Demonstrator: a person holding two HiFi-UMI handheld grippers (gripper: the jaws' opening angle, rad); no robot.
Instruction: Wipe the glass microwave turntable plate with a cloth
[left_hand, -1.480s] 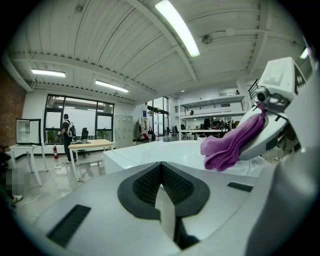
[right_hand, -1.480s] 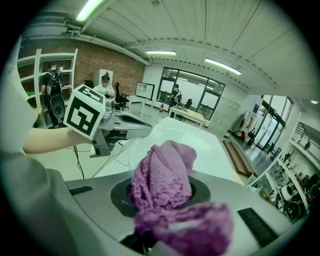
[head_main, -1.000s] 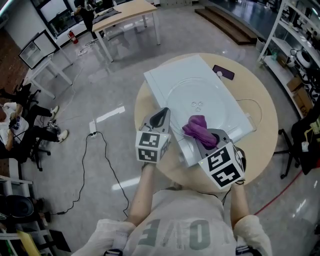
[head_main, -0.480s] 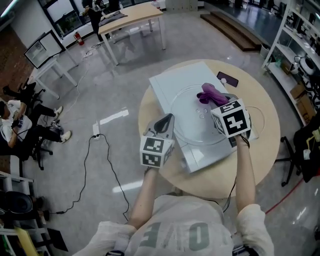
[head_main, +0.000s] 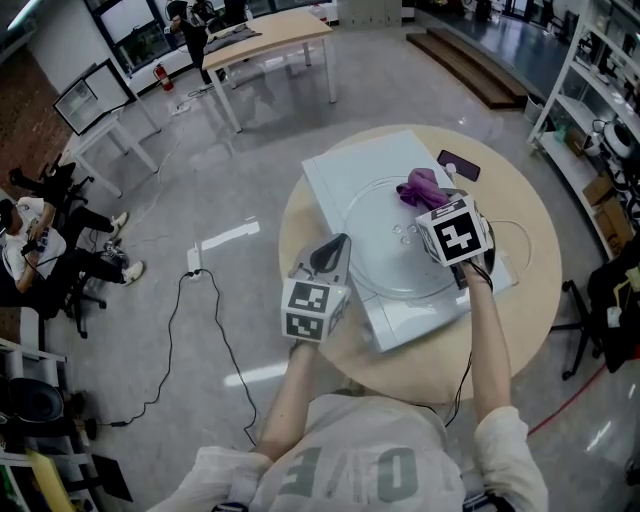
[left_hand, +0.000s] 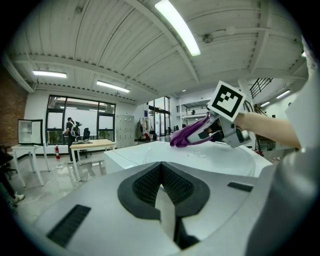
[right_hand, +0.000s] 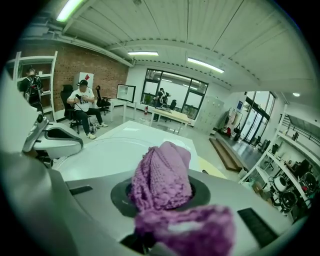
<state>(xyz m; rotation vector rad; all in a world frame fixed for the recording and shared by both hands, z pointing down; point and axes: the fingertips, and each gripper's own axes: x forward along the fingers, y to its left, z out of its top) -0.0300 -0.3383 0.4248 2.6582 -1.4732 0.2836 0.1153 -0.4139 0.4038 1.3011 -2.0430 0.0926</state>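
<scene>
Head view: you are holding the right gripper (head_main: 432, 200) over the far right edge of the glass turntable plate (head_main: 385, 258), its jaws clamping a bunched purple cloth (head_main: 420, 186). The plate is lying flat on top of a white microwave (head_main: 338, 172), which is sitting across the middle of a round wooden table (head_main: 522, 292). The left gripper (head_main: 337, 244) is hovering at the microwave's near left edge, well apart from the cloth. A dark phone (head_main: 458, 165) is lying near the table's far right edge.

Left gripper view: the left gripper's jaws (left_hand: 161, 189) are sitting together with nothing between them, a detail the head view is not resolving. From this low angle the cloth (left_hand: 186, 136) is hanging from the right gripper (left_hand: 206, 133) and meeting the plate's (left_hand: 220, 159) far rim.

Right gripper view: knitted cloth (right_hand: 162, 175) is filling the gap between the jaws and spilling forward over them. Beyond it the plate (right_hand: 102, 150) is stretching away, with the left gripper (right_hand: 55, 140) showing at its left edge. A seated person (right_hand: 82, 102) is showing in the background here only.
</scene>
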